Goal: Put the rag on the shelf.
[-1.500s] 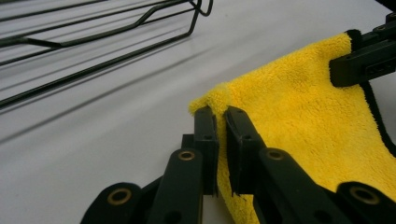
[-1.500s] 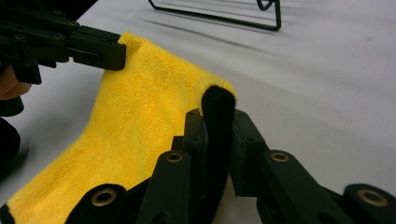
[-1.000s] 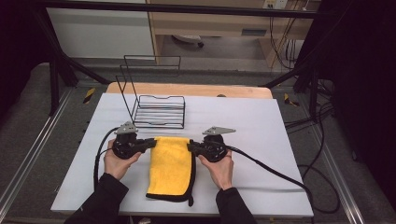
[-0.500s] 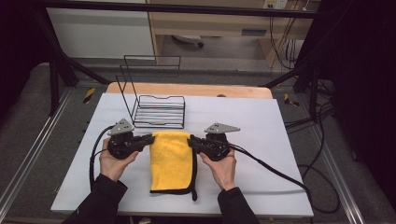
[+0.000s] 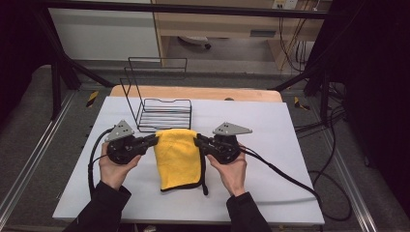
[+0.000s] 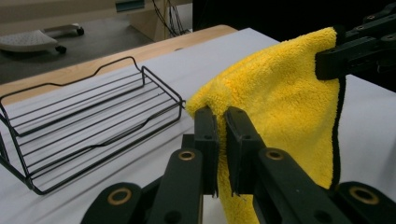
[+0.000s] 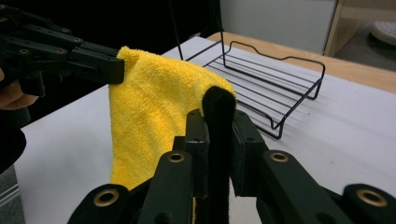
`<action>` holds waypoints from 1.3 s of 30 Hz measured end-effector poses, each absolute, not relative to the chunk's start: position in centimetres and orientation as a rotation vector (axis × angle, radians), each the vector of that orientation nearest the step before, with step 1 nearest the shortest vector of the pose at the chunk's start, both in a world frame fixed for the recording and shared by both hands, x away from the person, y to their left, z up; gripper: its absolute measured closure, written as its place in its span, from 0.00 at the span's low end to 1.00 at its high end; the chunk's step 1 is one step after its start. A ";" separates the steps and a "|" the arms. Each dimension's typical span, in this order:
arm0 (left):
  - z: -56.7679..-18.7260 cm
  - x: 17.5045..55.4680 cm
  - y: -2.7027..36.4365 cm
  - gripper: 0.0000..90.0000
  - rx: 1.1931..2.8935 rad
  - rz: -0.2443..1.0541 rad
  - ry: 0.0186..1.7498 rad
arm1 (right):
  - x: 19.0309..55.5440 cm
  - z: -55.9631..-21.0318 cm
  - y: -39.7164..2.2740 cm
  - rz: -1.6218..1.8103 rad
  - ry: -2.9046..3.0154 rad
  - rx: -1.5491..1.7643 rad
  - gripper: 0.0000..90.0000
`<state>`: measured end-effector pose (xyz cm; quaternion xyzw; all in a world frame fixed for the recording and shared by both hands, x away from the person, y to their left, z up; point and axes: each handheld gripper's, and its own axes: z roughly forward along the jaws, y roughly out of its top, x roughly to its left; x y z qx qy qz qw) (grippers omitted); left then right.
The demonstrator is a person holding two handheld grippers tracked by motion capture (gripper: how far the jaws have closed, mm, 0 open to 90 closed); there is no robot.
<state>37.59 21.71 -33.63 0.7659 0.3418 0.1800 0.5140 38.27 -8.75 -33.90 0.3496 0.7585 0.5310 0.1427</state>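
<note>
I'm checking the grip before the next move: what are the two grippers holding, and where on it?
Both hold the yellow cloth by its top corners: left gripper on one, right gripper on the black-edged other.

No legible txt or labels anywhere

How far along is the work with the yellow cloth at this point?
Done: the yellow cloth is folded, and both far corners are pinched, one by the left gripper, one by the right gripper. In hand: that end hangs raised between them, the near end on the white table. Left, probably: placing it in the wire rack.
</note>
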 end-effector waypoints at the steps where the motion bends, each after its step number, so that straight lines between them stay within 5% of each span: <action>1: -33.5 37.5 21.7 0.93 1.835 0.440 0.817 | 38.2 -33.7 -8.7 1.532 2.182 1.000 0.89; 39: -28.3 37.8 22.1 0.93 1.609 0.606 0.739 | 37.9 -28.1 -8.2 1.634 1.935 0.809 0.89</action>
